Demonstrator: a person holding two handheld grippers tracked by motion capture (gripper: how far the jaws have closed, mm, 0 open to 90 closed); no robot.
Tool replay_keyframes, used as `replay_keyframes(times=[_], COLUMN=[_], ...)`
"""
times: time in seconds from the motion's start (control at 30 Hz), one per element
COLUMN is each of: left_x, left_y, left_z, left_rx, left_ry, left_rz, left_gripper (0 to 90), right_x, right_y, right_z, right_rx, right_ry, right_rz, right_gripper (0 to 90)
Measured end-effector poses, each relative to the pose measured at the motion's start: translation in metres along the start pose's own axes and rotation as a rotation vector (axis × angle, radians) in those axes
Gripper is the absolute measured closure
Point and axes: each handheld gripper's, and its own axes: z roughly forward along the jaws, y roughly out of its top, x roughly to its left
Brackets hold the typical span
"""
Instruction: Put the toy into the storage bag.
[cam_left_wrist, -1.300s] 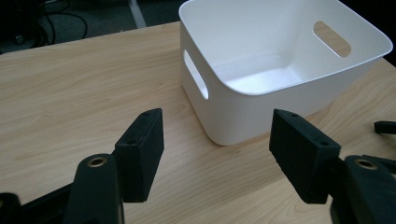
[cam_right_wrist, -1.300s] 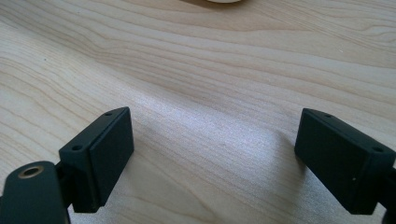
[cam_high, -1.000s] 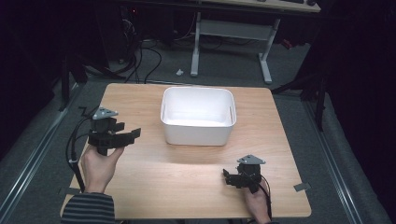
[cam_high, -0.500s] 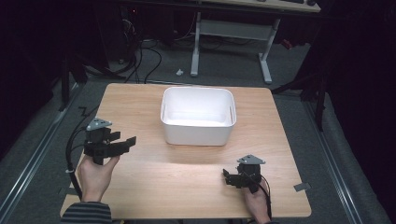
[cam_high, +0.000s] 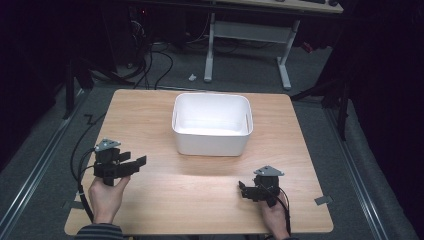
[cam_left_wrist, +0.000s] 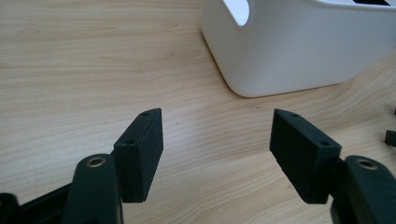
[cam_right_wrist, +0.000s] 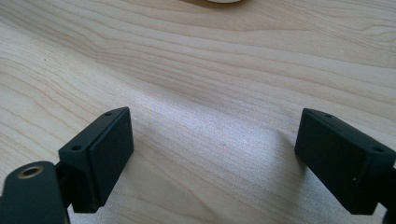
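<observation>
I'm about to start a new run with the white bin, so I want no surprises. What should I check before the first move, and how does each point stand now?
1. Left gripper open: ok, jaws wide apart with nothing between them.
2. Right gripper open: ok, jaws apart over bare wood.
3. White bin upright on the table: ok, standing level toward the far side.
4. Bin empty: ok, the high view shows nothing on its floor.
5. Path from both grippers to the bin free: ok, bare wood lies between.
6. Cables free of the table edge: cannot tell, the left one loops over the side in the dark.
</observation>
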Motion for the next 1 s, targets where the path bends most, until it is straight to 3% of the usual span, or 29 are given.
replay_keyframes(times=[0.67,1.0], left_x=[-0.003,-0.006], left_y=[-0.041,-0.052], left_z=[0.044,0.065], left_rx=[0.049,0.086], left_ry=[0.052,0.107], left_rz=[0.005,0.051], left_gripper=[33.3,29.5], right_x=[0.0,0.0], right_y=[0.0,0.0], right_z=[0.0,0.0], right_rx=[0.0,0.001], right_ry=[0.0,0.0], right_rz=[0.001,0.002], right_gripper=[11.6,11.5])
